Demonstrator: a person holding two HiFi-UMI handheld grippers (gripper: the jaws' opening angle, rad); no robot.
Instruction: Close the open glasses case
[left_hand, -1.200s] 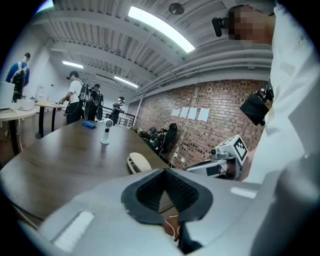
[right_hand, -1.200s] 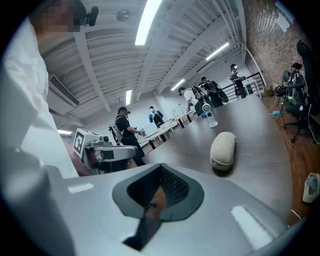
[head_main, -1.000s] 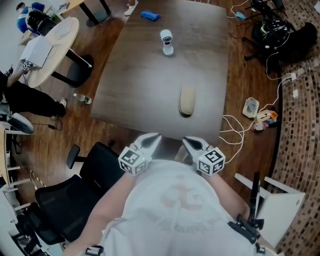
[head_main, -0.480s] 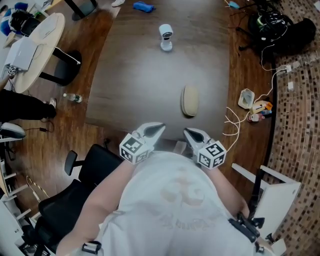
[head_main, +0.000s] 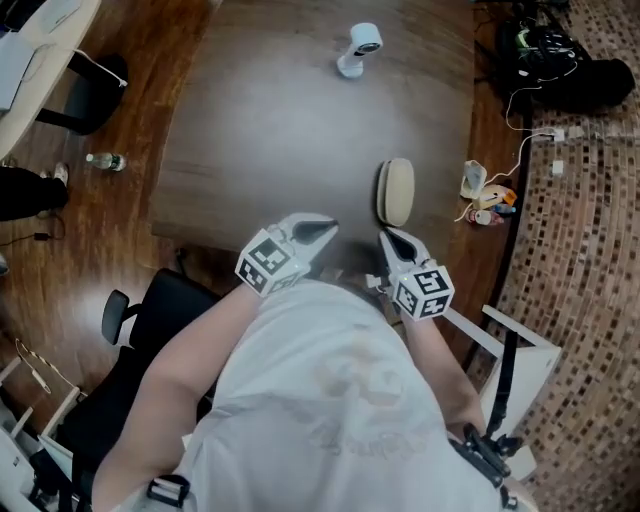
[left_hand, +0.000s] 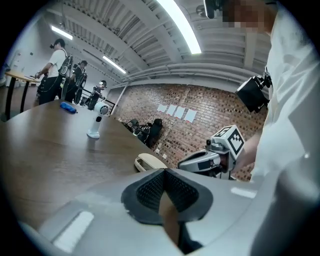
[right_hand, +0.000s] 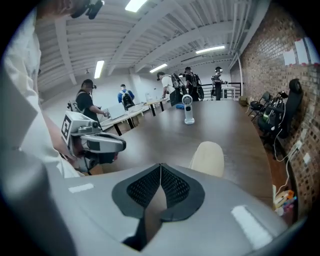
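Grippers come first. The left gripper (head_main: 322, 230) has both its jaws pressed together, and nothing is between them. The right gripper (head_main: 388, 238) is the same: its jaws are squeezed together and hold nothing. Both sit low in the head view, close to the person's white shirt (head_main: 340, 400), at the near edge of the brown surface (head_main: 270, 130). Each one has a cube with black and white squares on it.

The tan glasses case (head_main: 396, 192) lies flat on the surface, near the right side and close to the near edge. It looks like a smooth, long oval. I cannot tell if its lid is all the way down. The tip of the right gripper is just beside the near end of the case. The left gripper is a bit more to the left, with bare surface in front of it.

A small white gadget (head_main: 360, 48) stands upright at the far end of the surface, well apart from the case. On the wood floor there is a bottle (head_main: 105, 160) on the left and a black bag (head_main: 560, 70) with wires on the right. A black chair (head_main: 150, 340) stands by the person's left side. Far off in the room, people (right_hand: 90, 105) stand by other tables.
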